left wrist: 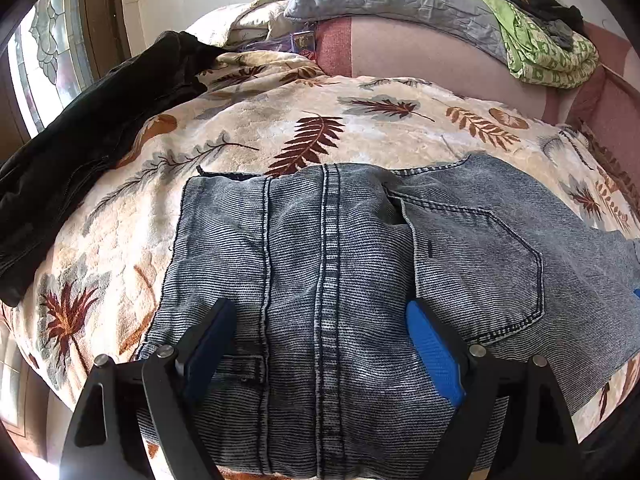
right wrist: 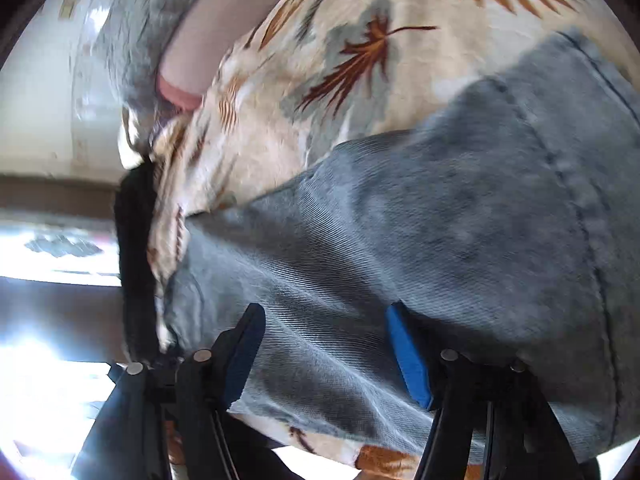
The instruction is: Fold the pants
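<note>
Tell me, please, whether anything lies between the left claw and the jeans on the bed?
Nothing visible does. The left claw is open directly over the jeans, with bare denim between its fingers. The black garment lies off to the left on the leaf-print blanket, clear of the jeans.

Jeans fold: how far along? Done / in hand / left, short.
Done: the blue jeans lie on the leaf-print blanket, doubled over into a compact stack, back pocket up.
In hand: nothing is gripped. The left gripper and right gripper both stand open over the denim; the right view is motion-blurred.
Left: judging by this, perhaps a final fold or smoothing. The dark garment alongside looks unfolded.
</note>
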`<state>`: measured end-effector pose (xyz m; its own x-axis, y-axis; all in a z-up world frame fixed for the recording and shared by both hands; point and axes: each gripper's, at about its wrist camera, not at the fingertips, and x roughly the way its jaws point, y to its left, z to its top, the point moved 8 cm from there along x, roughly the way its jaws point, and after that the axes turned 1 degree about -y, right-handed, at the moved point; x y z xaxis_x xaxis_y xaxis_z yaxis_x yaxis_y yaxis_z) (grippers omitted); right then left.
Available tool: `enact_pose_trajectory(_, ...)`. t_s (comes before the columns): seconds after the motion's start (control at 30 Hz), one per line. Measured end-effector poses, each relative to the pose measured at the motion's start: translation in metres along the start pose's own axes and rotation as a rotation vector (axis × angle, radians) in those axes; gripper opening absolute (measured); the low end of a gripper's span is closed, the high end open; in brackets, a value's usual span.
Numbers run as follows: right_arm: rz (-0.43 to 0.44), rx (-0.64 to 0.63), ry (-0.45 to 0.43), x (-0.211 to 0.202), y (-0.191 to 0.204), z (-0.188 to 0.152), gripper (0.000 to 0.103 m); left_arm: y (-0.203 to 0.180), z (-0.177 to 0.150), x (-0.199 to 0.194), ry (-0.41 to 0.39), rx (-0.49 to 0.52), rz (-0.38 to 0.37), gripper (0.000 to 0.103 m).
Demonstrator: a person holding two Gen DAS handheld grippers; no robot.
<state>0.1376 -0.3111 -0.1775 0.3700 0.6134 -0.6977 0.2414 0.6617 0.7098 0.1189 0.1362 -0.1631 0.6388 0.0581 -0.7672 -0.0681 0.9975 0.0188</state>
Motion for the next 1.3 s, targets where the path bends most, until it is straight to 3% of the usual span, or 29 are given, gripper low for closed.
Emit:
enact_pose_trajectory(0.1, 0.065, -0.030, -0.092, -0.039, 0.001, 0.005, 0.071, 0.000, 0.000, 0.000, 0.000, -0.007, 0.003, 0.088)
enact_pose_trajectory(0.23, 0.114, -0.019, -0.106, -0.045, 0.003, 0.028, 0.071, 0.000, 0.000, 0.001, -0.002, -0.011, 0.020, 0.088)
enact_pose_trajectory(0.37, -0.118, -0.063, -0.201, -0.062, -0.013, 0.071, 0.071, 0.000, -0.001, 0.000, -0.010, -0.005, 0.027, 0.088)
enact_pose_trajectory(0.5, -0.420, -0.211, -0.166, -0.078, -0.040, 0.103, 0.071, -0.001, -0.003, -0.002, -0.033, 0.031, 0.039, 0.089)
enact_pose_trajectory(0.6, -0.412, -0.193, -0.120, -0.084, -0.067, 0.115, 0.070, 0.000, -0.002, -0.002, -0.036, 0.038, 0.045, 0.092)
enact_pose_trajectory(0.63, -0.388, -0.186, -0.084, -0.080, -0.074, 0.116, 0.067, 0.000, -0.002, -0.001, -0.035, 0.035, 0.047, 0.092)
enact_pose_trajectory(0.7, -0.324, -0.174, -0.013, -0.069, -0.084, 0.113, 0.052, 0.001, -0.001, 0.000, -0.032, 0.031, 0.051, 0.094)
enact_pose_trajectory(0.77, -0.304, -0.188, 0.049, -0.053, -0.086, 0.105, 0.051, 0.001, -0.001, 0.001, -0.032, 0.032, 0.060, 0.094)
enact_pose_trajectory(0.87, -0.316, -0.209, 0.067, -0.040, -0.089, 0.105, 0.051, 0.000, -0.001, 0.002, -0.035, 0.036, 0.072, 0.095)
enact_pose_trajectory(0.97, -0.364, -0.248, 0.075, -0.042, -0.085, 0.104, 0.025, 0.000, -0.001, 0.002, -0.038, 0.039, 0.078, 0.095)
enact_pose_trajectory(1.07, -0.445, -0.340, 0.035, -0.049, -0.069, 0.096, 0.012, 0.000, -0.001, 0.002, -0.039, 0.039, 0.079, 0.096)
enact_pose_trajectory(1.23, -0.536, -0.469, -0.175, -0.089, -0.019, 0.084, 0.010, 0.000, -0.001, 0.002, -0.040, 0.037, 0.082, 0.096)
enact_pose_trajectory(1.3, -0.572, -0.479, -0.217, -0.100, -0.014, 0.080, 0.010, -0.001, -0.001, 0.002, -0.041, 0.038, 0.081, 0.096)
